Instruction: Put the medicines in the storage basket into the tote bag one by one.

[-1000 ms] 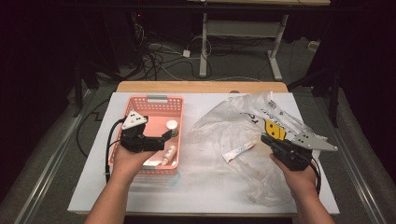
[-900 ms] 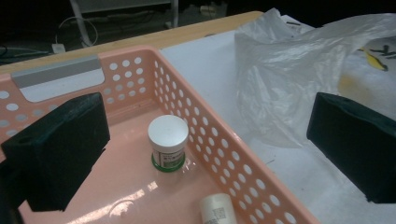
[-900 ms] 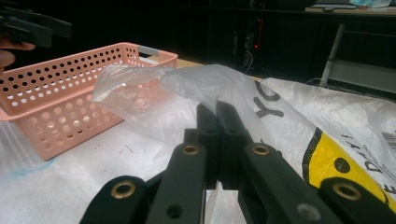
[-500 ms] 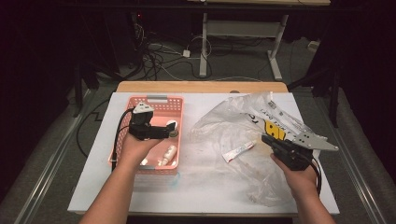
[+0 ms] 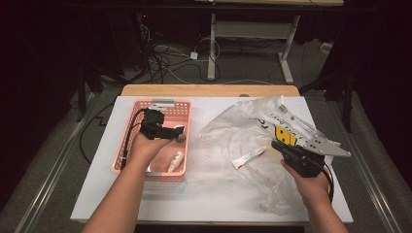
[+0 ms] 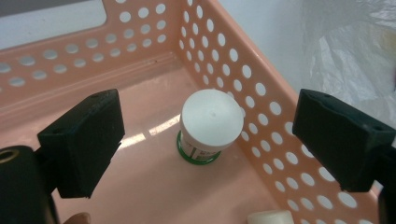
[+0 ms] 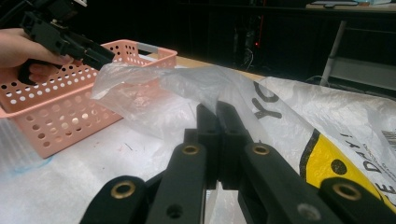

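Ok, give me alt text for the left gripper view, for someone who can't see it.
The left gripper, jaws wide open, hovers over a small white-capped jar standing upright in a pink perforated basket, near its corner and close to one wall. Clear plastic bag lies on the white table beyond that wall.

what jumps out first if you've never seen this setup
The pink basket on the table's left side stands out first, with the left tongs open above a small white-capped jar standing in its corner. On the right a crumpled clear plastic bag with yellow print sprawls across the white table, and the right tongs are shut on its edge. A small tube lies inside the bag.
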The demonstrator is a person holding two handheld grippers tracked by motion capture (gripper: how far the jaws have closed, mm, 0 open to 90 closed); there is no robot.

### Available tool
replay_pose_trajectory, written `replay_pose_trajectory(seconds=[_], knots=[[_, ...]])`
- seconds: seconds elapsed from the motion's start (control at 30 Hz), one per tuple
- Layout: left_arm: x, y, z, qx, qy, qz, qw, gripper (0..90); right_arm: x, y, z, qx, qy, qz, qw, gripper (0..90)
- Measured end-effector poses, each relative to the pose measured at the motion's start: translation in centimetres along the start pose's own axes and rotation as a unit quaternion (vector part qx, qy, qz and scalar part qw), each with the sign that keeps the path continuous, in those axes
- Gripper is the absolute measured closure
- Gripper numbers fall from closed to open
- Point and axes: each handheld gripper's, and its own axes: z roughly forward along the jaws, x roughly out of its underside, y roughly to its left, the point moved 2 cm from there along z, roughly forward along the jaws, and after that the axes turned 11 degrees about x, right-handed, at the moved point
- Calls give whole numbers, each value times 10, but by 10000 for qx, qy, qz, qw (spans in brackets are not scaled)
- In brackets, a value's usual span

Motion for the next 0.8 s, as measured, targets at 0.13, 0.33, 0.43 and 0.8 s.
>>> replay_pose_trajectory(seconds=[0.13,0.33,0.43,0.8], knots=[[-1,3,7,-3,173,-31,9998,138,0,0,0,-2,1,22,10000,900],[-2,3,17,-81,487,98,9987,175,0,-1,-1,11,-2,39,10000,900],[-2,3,22,-121,602,176,9980,220,0,-1,-1,7,0,33,10000,900],[0,7,34,-103,788,314,9963,387,1,-2,0,16,11,42,10000,900]])
